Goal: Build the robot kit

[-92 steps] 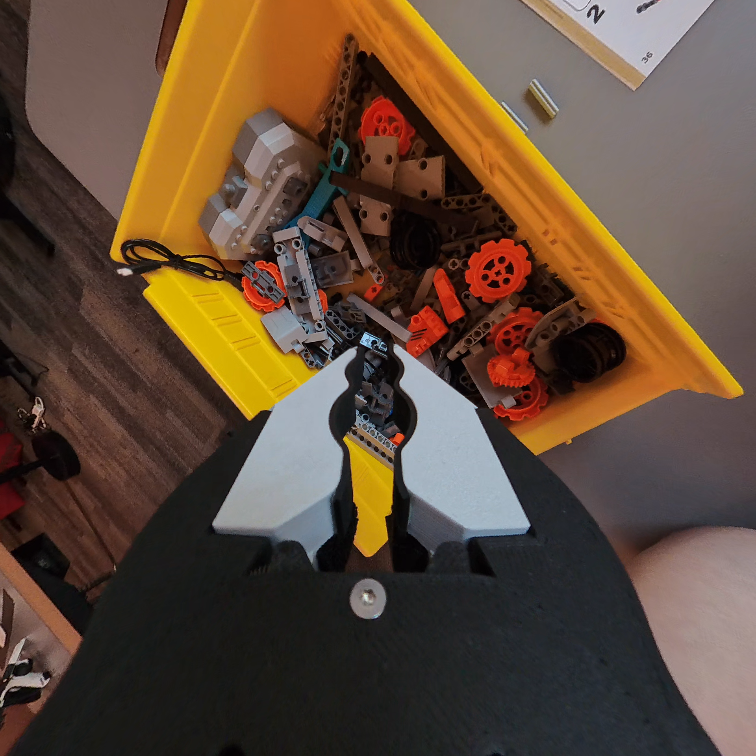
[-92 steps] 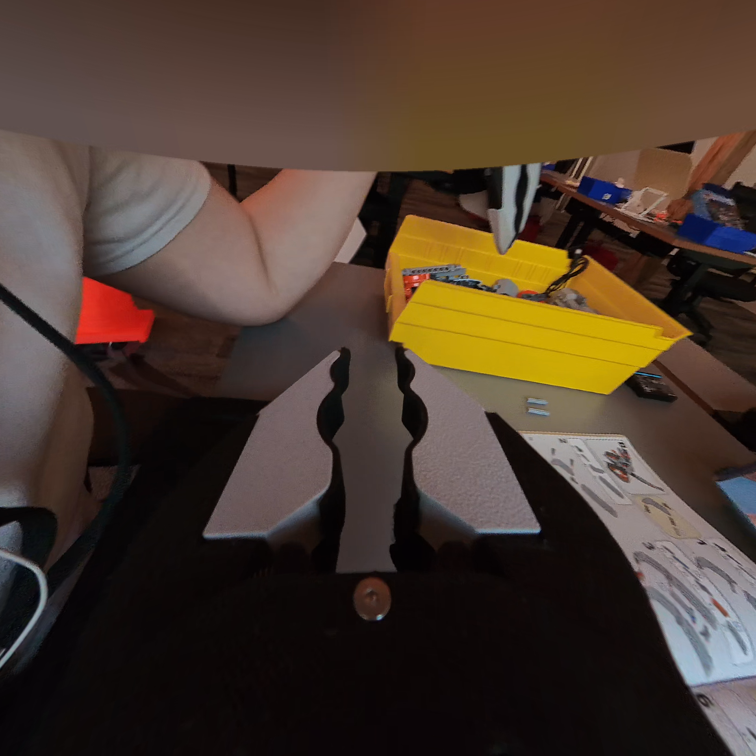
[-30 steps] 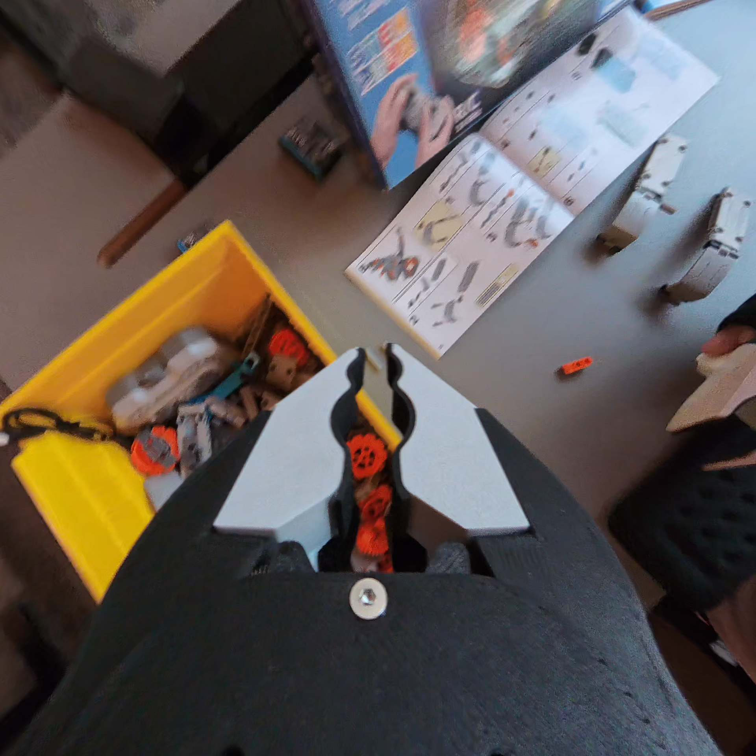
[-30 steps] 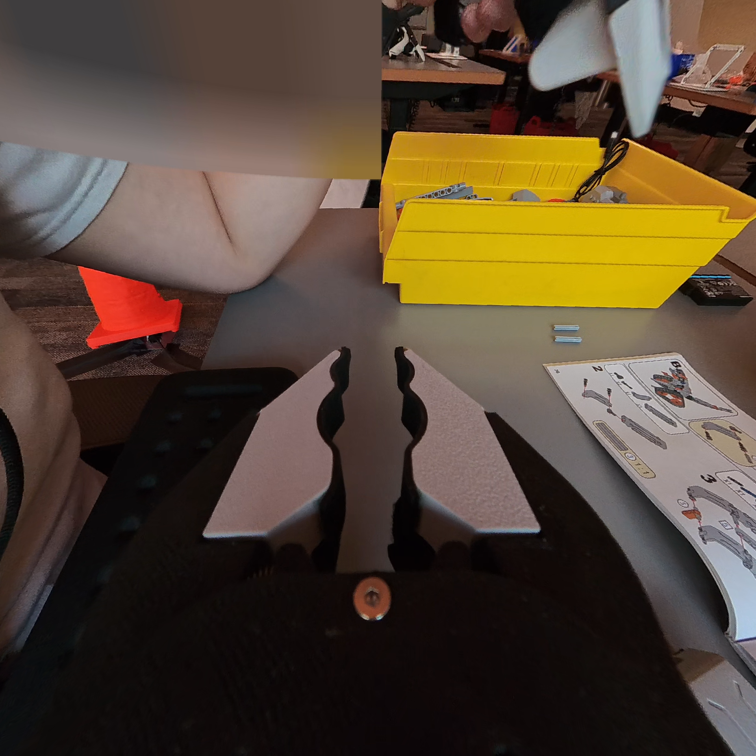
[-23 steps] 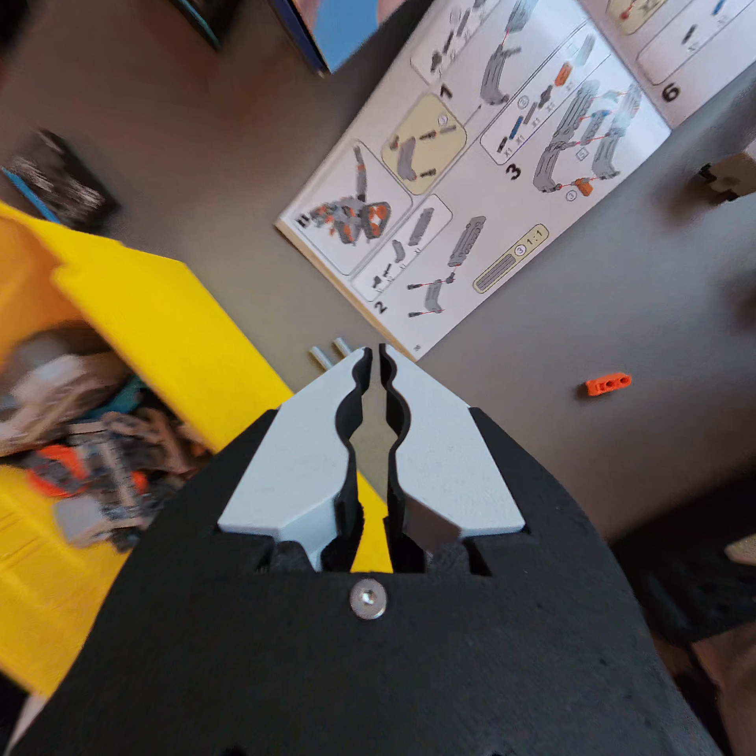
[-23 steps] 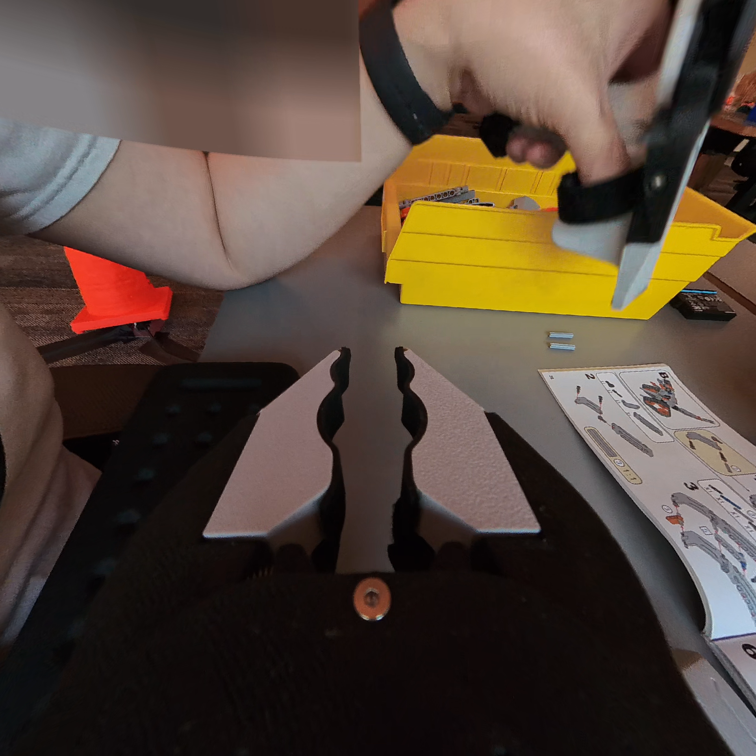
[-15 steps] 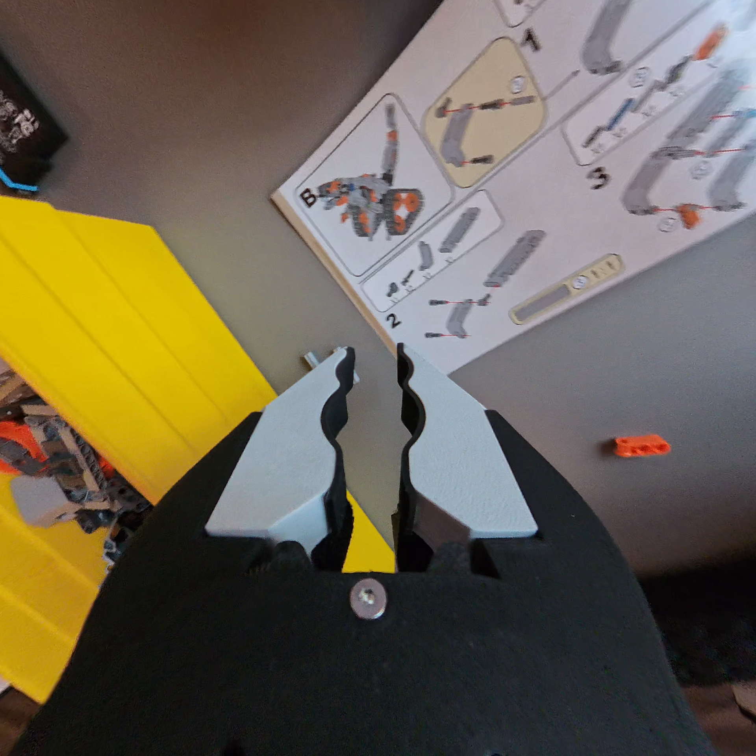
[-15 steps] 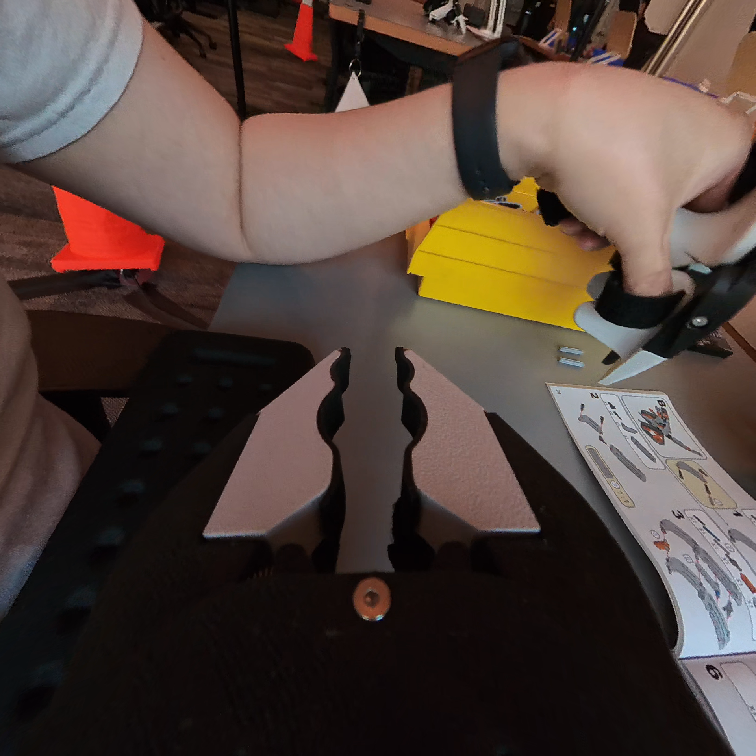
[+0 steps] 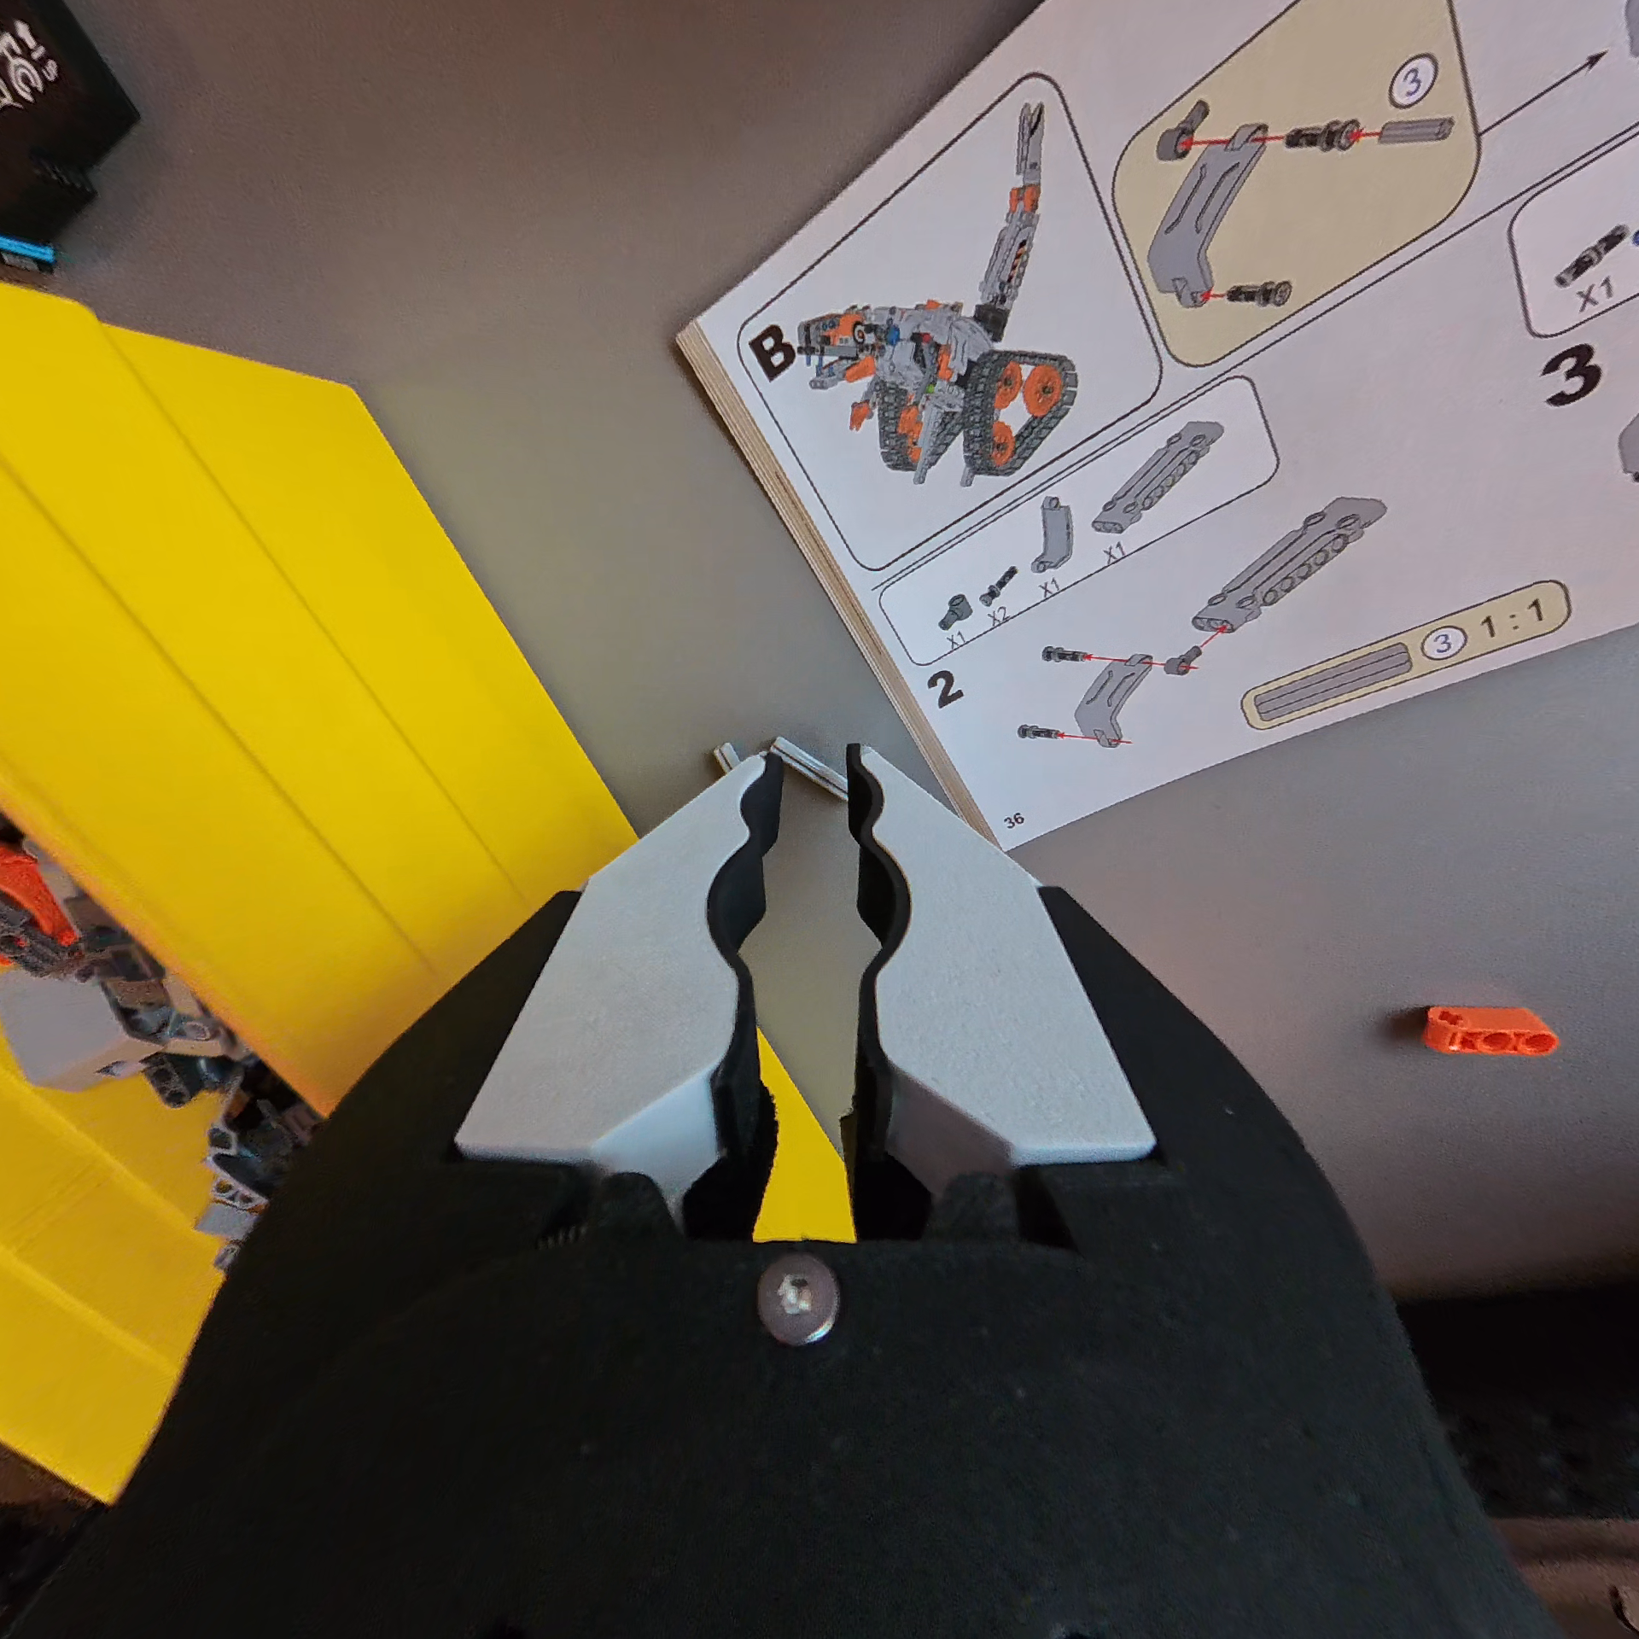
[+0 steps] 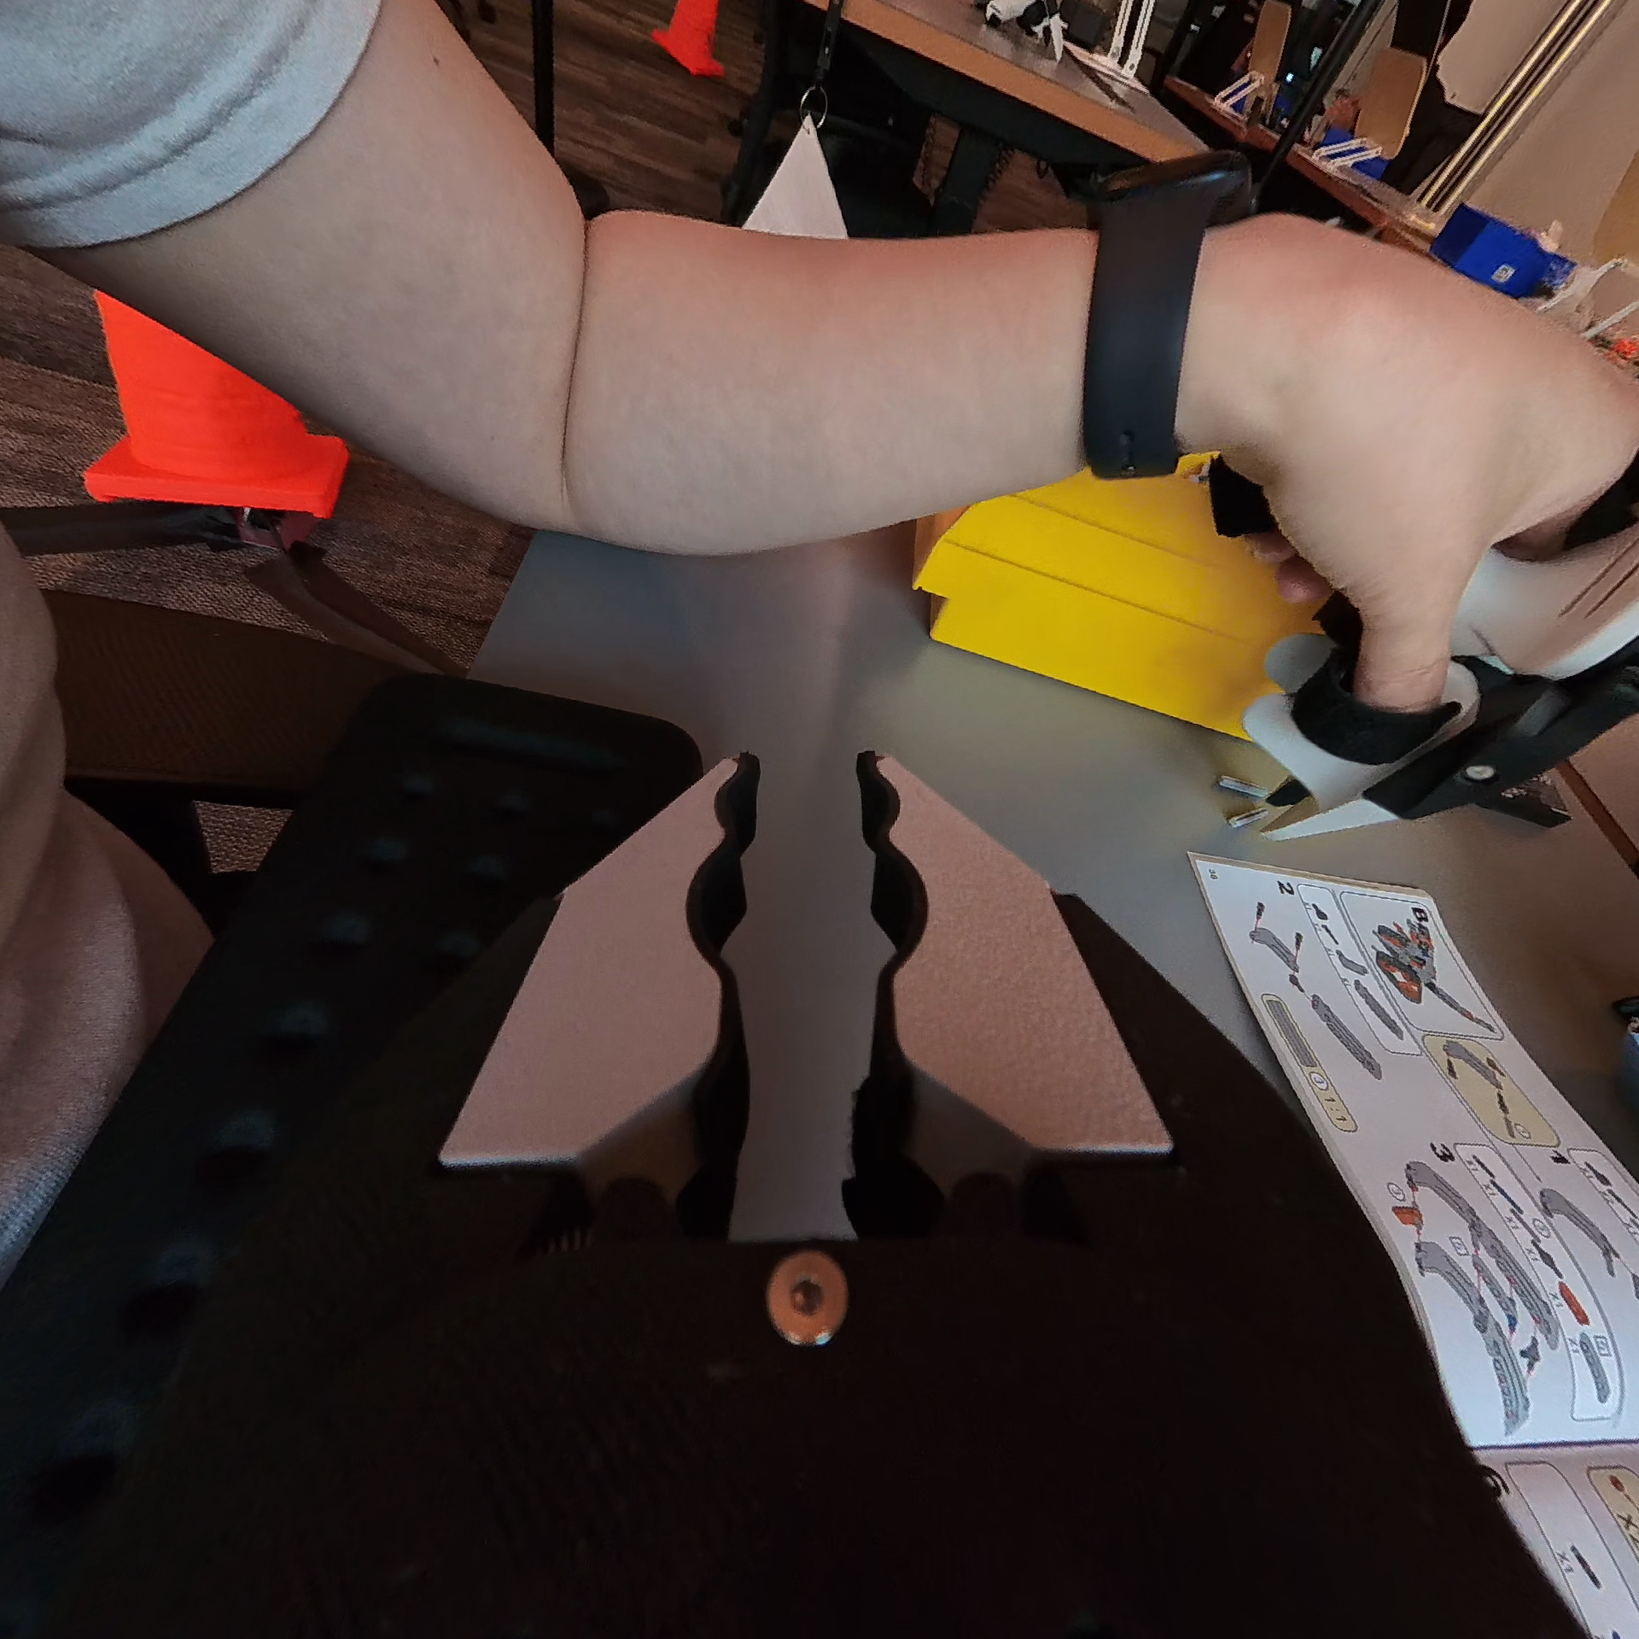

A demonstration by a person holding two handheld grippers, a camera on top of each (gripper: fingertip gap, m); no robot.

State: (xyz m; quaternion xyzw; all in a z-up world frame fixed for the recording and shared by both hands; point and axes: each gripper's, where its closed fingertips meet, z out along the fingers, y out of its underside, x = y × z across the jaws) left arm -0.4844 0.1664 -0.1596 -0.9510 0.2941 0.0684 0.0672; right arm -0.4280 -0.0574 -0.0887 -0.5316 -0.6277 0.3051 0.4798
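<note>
Pins getting lined up, left gripper hovering right over them, jaws apart.
They're lying on the worktop between yellow bin and booklet; looks like closing comes next. Half a second back it was sitting higher. Right gripper is idling, jaws apart, holding nothing.

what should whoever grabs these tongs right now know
Left tongs: open, empty, tips down at the two small grey pins on the grey table, between the yellow bin and the instruction booklet.
Right tongs: open, empty, hovering over bare table nearer the person.
An orange connector piece lies loose below the booklet.
Nothing gripped yet; pins not picked up.
</note>
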